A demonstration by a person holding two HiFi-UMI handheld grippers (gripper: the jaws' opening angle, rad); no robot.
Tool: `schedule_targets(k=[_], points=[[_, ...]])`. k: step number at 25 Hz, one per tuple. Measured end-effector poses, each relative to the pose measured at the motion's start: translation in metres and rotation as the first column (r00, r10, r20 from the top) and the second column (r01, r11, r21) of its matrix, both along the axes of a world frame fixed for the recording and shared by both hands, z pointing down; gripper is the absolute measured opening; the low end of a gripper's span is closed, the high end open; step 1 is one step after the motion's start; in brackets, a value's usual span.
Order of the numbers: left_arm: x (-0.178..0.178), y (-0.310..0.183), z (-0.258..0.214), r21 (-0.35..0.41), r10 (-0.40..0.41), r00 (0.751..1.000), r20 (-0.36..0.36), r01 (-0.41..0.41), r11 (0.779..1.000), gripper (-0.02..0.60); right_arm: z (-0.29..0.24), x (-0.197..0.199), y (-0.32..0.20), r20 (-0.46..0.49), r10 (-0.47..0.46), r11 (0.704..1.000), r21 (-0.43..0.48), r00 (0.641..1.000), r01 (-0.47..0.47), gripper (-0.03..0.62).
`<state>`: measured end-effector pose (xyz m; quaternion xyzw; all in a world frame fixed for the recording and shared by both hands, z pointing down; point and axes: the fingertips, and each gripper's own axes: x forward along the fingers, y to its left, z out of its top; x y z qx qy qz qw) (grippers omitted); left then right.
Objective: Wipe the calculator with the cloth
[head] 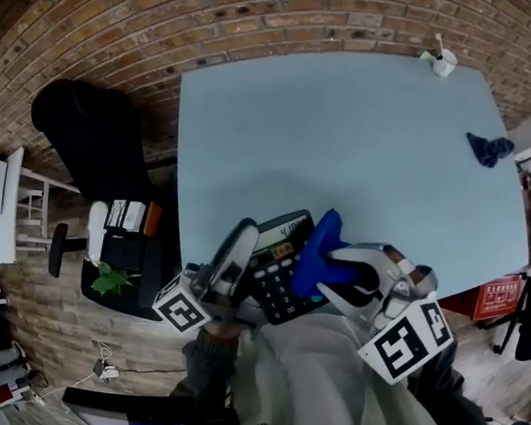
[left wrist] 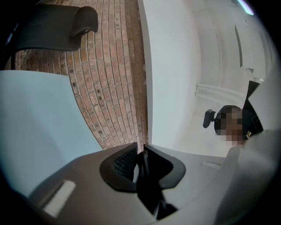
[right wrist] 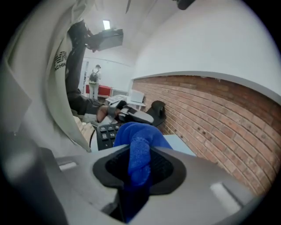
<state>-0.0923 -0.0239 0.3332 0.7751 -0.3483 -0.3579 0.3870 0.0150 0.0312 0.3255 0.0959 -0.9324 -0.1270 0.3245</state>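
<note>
Blue cloth (head: 318, 250) is bunched in the right gripper (head: 340, 264), whose jaws are pinched on a fold of it. In the right gripper view the fold runs up between the pads and spills out beyond them. The cloth covers the right side of the calculator (head: 277, 267), whose dark keys show just to its left. The left gripper (head: 240, 256) has its jaws nearly together, clamped on the calculator's thin left edge, which shows as a dark sliver between the pads in the left gripper view. The calculator is at the near edge of the pale blue bench (head: 348, 140), close to the person's body. I cannot tell whether it rests on the bench. A darker cloth (head: 489, 148) lies well apart at the far right, and a white cup (head: 443, 62) stands at the far edge.
</note>
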Motion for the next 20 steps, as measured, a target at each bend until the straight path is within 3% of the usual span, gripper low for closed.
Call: schedule_targets(k=[2, 5, 8, 12, 17, 20], points=[[0.000, -0.001, 0.000, -0.001, -0.011, 1.000, 0.010, 0.011, 1.000, 0.040, -0.005, -0.022, 0.028, -0.001, -0.098, 0.995, 0.019, 0.995, 0.098, 0.107], [0.004, -0.004, 0.000, 0.003, -0.025, 1.000, 0.014, 0.025, 1.000, 0.040, -0.012, -0.057, 0.078, 0.025, -0.270, 0.962, 0.033, 0.962, 0.269, 0.107], [0.004, -0.003, -0.003, 0.010, -0.030, 0.999, 0.016, 0.030, 1.000, 0.040, -0.011, -0.070, 0.101, 0.019, -0.336, 0.941, 0.044, 0.942, 0.335, 0.107], [-0.014, 0.000, -0.006, 0.017, -0.072, 0.997, -0.010, 0.072, 0.997, 0.040, -0.009, -0.044, 0.084, 0.028, -0.277, 0.960, -0.023, 0.961, 0.277, 0.107], [-0.028, -0.003, -0.013, 0.020, -0.118, 0.988, -0.103, 0.121, 0.992, 0.040, 0.004, 0.013, 0.033, -0.030, -0.071, 0.997, -0.038, 0.997, 0.070, 0.107], [-0.036, -0.005, -0.010, 0.000, -0.165, 0.975, -0.147, 0.167, 0.986, 0.040, 0.008, 0.014, 0.040, -0.045, -0.089, 0.995, -0.046, 0.995, 0.087, 0.107]])
